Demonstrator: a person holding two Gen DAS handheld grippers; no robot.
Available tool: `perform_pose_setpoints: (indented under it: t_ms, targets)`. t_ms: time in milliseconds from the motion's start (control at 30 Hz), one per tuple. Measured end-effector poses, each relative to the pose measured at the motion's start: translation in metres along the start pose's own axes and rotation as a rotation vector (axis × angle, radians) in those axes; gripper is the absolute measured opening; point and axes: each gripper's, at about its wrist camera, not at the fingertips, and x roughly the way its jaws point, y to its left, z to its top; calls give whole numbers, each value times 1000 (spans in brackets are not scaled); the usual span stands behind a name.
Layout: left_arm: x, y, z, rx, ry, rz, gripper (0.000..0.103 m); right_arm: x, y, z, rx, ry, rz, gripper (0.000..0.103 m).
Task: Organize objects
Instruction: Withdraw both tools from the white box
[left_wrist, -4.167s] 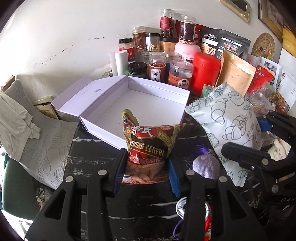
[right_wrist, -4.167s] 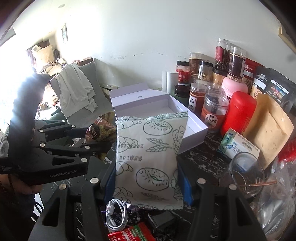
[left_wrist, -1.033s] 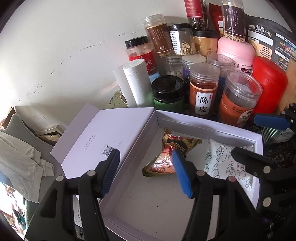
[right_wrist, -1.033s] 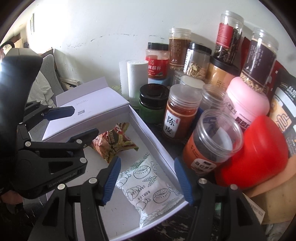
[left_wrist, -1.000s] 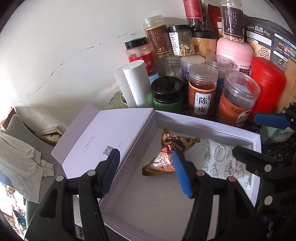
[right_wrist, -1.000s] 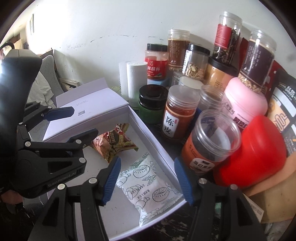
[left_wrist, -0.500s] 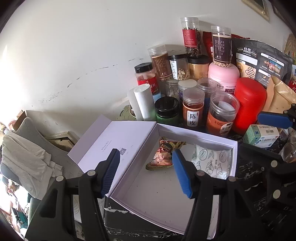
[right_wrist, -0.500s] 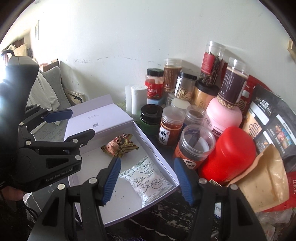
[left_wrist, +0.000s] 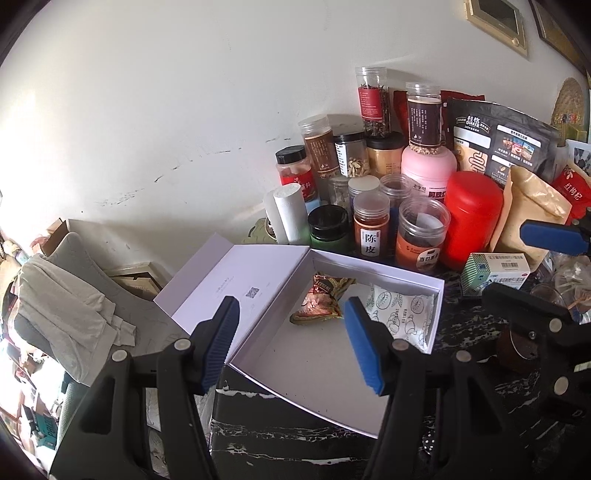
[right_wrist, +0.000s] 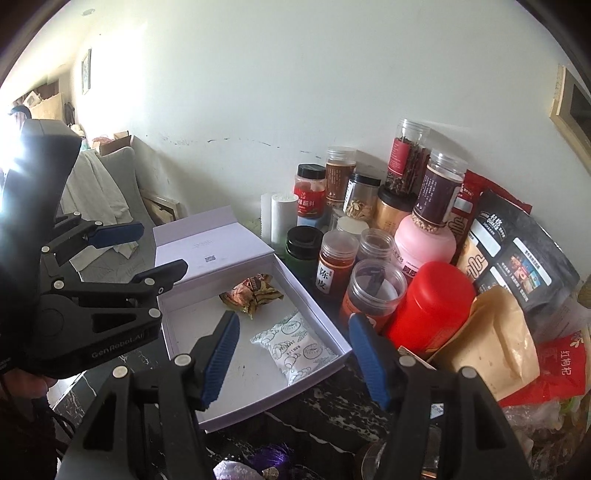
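A white box (left_wrist: 376, 264) with its lid folded open to the left sits on the black marbled table (left_wrist: 280, 443). A red-brown cereal packet (left_wrist: 321, 301) and a white pastry packet (left_wrist: 402, 314) lie side by side at the box's far end. My left gripper (left_wrist: 291, 301) hangs open above the box's near part, nothing between its blue pads. My right gripper (right_wrist: 293, 315) is open too, above the same box (right_wrist: 314, 295), clear of the cereal packet (right_wrist: 251, 293) and pastry packet (right_wrist: 291, 349). Each gripper shows in the other's view: right gripper (left_wrist: 532, 266), left gripper (right_wrist: 147, 249).
Several jars (left_wrist: 369, 229), a red canister (left_wrist: 472, 218), a tan pouch (left_wrist: 528, 206) and dark bags crowd the wall behind the box. A small carton (left_wrist: 495, 273) lies right of it. A chair with draped cloth (left_wrist: 62, 306) stands left of the table.
Earlier each gripper held a packet; both packets now lie in the box. Over the last second both open grippers have drawn back and up, so the box looks smaller and farther.
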Motion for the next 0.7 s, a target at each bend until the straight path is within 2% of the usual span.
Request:
perform_pose_setpoints:
  t_ms: [133, 400, 700]
  targets:
    - [-23, -4, -7, -9, -13, -2, 69, -20, 4, -6, -5, -17, -3, 64]
    - [-68, -11, -25, -19, -30, 21, 78, -56, 12, -22, -12, -42, -7, 67]
    - [-111, -24, -54, -28, -36, 18, 81, -89, 16, -48, -7, -59, -7, 67]
